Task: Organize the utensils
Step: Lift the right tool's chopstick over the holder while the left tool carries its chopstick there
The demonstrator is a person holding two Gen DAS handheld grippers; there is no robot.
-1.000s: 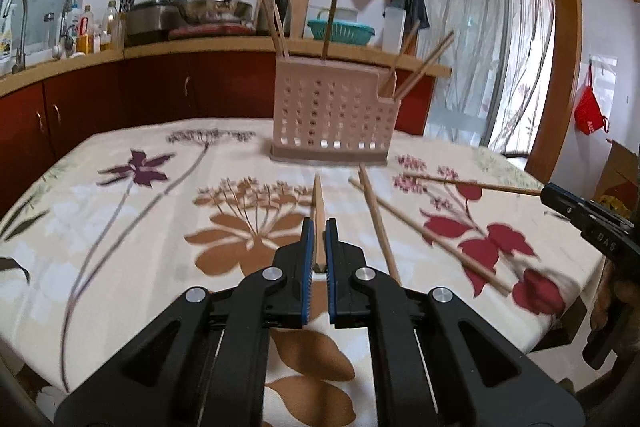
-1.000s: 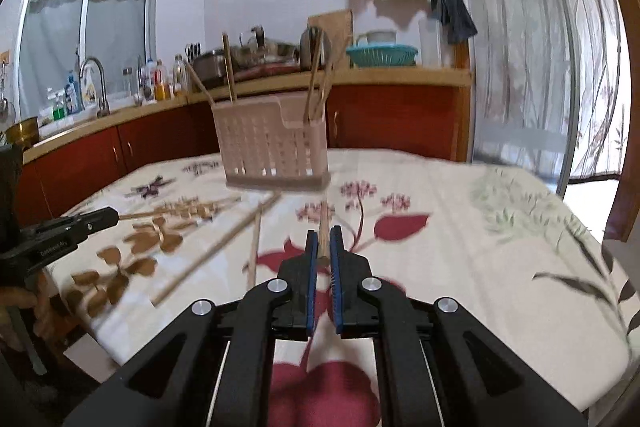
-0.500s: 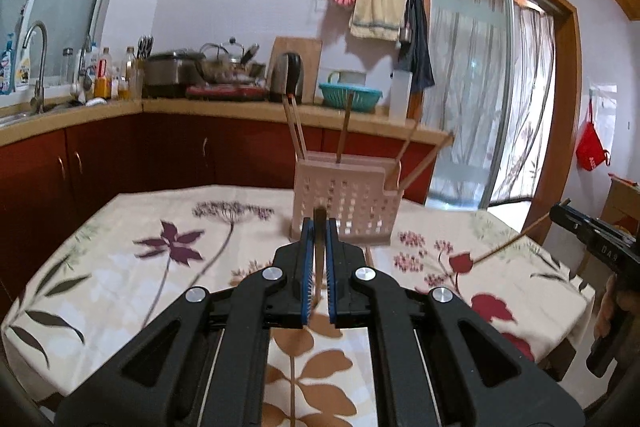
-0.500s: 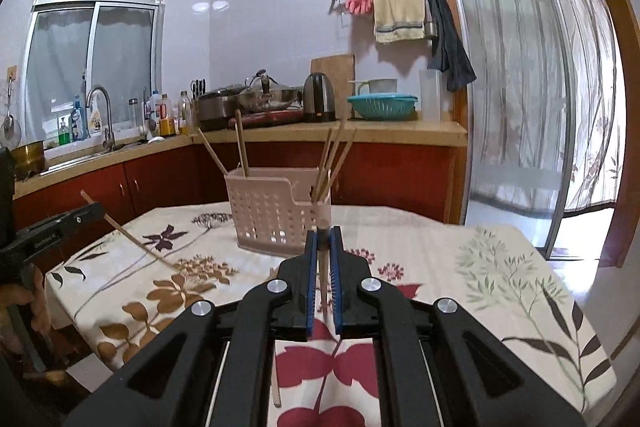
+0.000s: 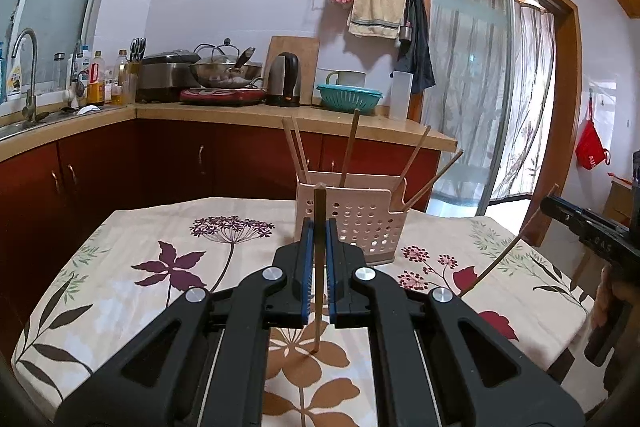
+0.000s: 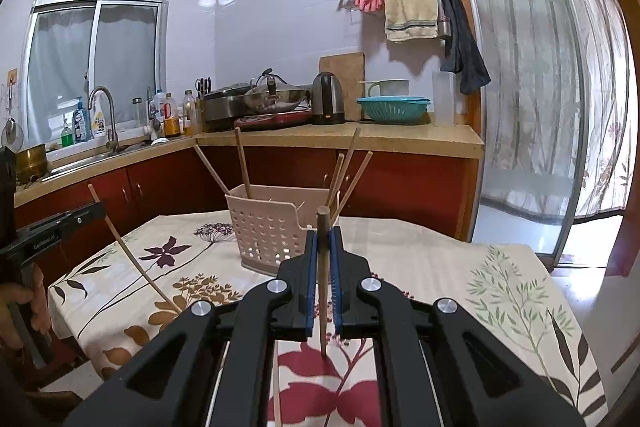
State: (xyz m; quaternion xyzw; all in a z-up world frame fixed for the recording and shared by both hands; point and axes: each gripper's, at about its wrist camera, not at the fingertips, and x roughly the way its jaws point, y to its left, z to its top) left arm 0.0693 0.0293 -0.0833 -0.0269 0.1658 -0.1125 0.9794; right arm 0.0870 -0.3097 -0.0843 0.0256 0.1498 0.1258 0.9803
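Note:
My left gripper is shut on a wooden chopstick that stands almost upright between its blue pads, lifted off the table. My right gripper is shut on another chopstick, also near vertical. A pink perforated utensil basket stands on the floral tablecloth ahead of both grippers and holds several chopsticks leaning out of it. The right gripper and its chopstick show at the right edge of the left wrist view. The left gripper's chopstick shows at the left of the right wrist view.
One loose chopstick lies on the tablecloth under my right gripper. A kitchen counter with a kettle, a wok and a teal colander runs behind the table. A sliding glass door is at the right. A hand grips the left tool.
Both grippers have risen from the table, each lifting its chopstick. The chopsticks now hang near vertical and the basket sits lower and farther in both views.

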